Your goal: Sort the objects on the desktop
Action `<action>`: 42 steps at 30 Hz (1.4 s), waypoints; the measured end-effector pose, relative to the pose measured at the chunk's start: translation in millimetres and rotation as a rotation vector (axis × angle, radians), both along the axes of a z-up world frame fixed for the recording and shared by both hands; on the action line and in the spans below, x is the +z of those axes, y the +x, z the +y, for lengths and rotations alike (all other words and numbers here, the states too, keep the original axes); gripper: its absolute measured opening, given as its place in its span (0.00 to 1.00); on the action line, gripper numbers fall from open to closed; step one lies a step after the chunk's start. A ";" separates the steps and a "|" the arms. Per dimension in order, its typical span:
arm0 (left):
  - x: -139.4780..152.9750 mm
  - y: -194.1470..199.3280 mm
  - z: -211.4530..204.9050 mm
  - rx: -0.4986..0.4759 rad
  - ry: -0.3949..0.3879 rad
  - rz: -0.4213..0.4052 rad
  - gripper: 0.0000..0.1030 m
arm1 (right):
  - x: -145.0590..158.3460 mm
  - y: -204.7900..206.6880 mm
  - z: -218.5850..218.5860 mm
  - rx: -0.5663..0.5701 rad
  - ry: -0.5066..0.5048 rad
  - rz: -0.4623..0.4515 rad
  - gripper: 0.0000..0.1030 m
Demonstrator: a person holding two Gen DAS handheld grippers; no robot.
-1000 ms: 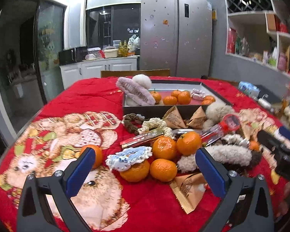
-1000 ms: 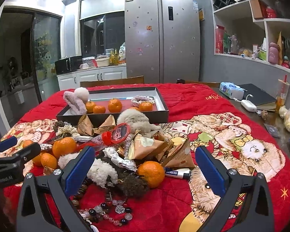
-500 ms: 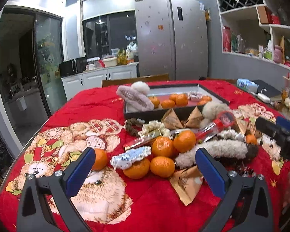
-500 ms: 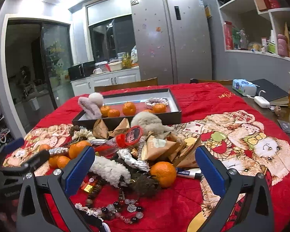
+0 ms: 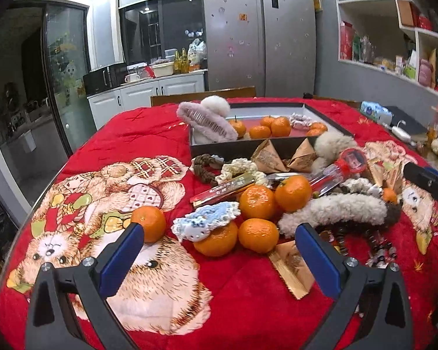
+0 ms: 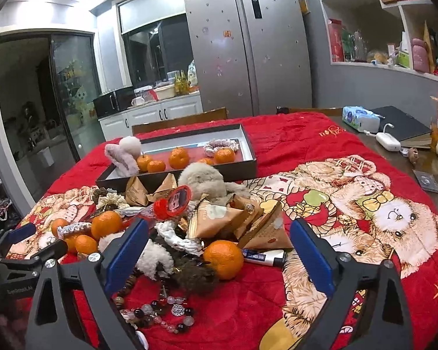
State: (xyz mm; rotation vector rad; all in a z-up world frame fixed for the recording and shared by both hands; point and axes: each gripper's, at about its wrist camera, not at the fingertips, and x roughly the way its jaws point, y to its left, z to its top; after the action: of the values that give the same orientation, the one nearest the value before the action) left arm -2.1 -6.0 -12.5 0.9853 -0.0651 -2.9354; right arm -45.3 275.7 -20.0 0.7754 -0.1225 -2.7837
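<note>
Hovering over the pile, both grippers look set to pick, and I judge this the approach step of the sort, with nothing lifted yet. Right gripper [image 6: 219, 250] has its jaws beginning to close from wide, nothing pressed between the pads; the lone tangerine [image 6: 223, 259] sits on the red tablecloth [image 6: 292, 145] framed between its fingers, just beside a small white tube [image 6: 264, 257] and a dark fuzzy hair tie [image 6: 195, 275], with a bead bracelet [image 6: 157, 313] nearer the camera. Left gripper [image 5: 219, 250] is released, jaws spread and empty, aimed at a cluster of tangerines [image 5: 258, 234], one of them wearing a pale blue crocheted scrunchie [image 5: 206, 221]; a single stray tangerine [image 5: 149, 223] lies just by its left finger. Next move, by my reading, calls for the right one to drop lower and centre on that fruit without snagging the fuzzy tie touching it. Now the container: a shallow dark tray [image 6: 249, 160] at the far side of the pile already holds several tangerines [image 6: 178, 157], a lavender scrunchie [image 6: 222, 145] at the back and a fluffy claw clip [image 6: 121, 156] perched at its left corner. Brown paper packets [image 6: 219, 218] and a red-capped item [image 6: 175, 201] remain heaped outside it, and a woolly white clip [image 5: 333, 210] too.
</note>
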 end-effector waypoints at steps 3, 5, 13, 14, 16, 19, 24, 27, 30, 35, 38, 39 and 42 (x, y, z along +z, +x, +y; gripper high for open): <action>-4.1 -9.5 -2.5 0.003 -0.023 -0.039 1.00 | -2.7 -7.4 4.0 -0.008 0.003 -0.034 0.84; -7.3 -16.0 -6.9 0.017 -0.021 -0.066 1.00 | -6.4 -12.4 4.6 -0.001 0.014 -0.059 0.80; -15.9 -35.2 -13.0 0.006 0.011 -0.106 1.00 | -26.2 -34.4 4.0 0.047 0.005 -0.173 0.76; -16.2 -36.5 -13.4 0.003 0.015 -0.105 1.00 | -28.3 -36.2 3.8 0.053 0.001 -0.184 0.75; -17.8 -38.3 -15.2 -0.016 0.041 -0.110 1.00 | -30.4 -38.4 5.2 0.057 -0.008 -0.197 0.75; -19.7 -39.7 -19.3 -0.029 0.081 -0.120 1.00 | -32.4 -40.0 7.7 0.055 -0.020 -0.210 0.74; -21.7 -38.1 -26.8 -0.039 0.126 -0.129 1.00 | -33.0 -40.0 9.1 0.049 -0.026 -0.216 0.73; -21.0 -35.3 -25.1 -0.041 0.108 -0.125 1.00 | -33.4 -41.3 9.9 0.042 -0.025 -0.223 0.70; -19.3 -34.2 -21.0 -0.043 0.070 -0.115 1.00 | -35.0 -42.8 11.0 0.038 -0.030 -0.235 0.66; -20.0 -35.5 -24.1 -0.042 0.096 -0.120 0.99 | -37.0 -43.3 11.0 0.033 -0.030 -0.244 0.62; -20.4 -35.8 -27.0 -0.070 0.152 -0.122 0.87 | -39.3 -44.4 11.9 0.036 -0.038 -0.254 0.59; -20.5 -36.0 -27.3 -0.085 0.176 -0.125 0.85 | -39.6 -44.5 12.5 0.037 -0.043 -0.256 0.59; -21.4 -36.3 -25.7 -0.104 0.208 -0.131 0.78 | -39.8 -44.2 12.8 0.037 -0.047 -0.258 0.59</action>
State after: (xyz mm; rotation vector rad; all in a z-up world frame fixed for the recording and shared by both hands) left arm -38.4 -31.7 -34.0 1.2380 0.1949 -3.0142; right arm -89.6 288.5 -59.7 1.1087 -0.2167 -2.6239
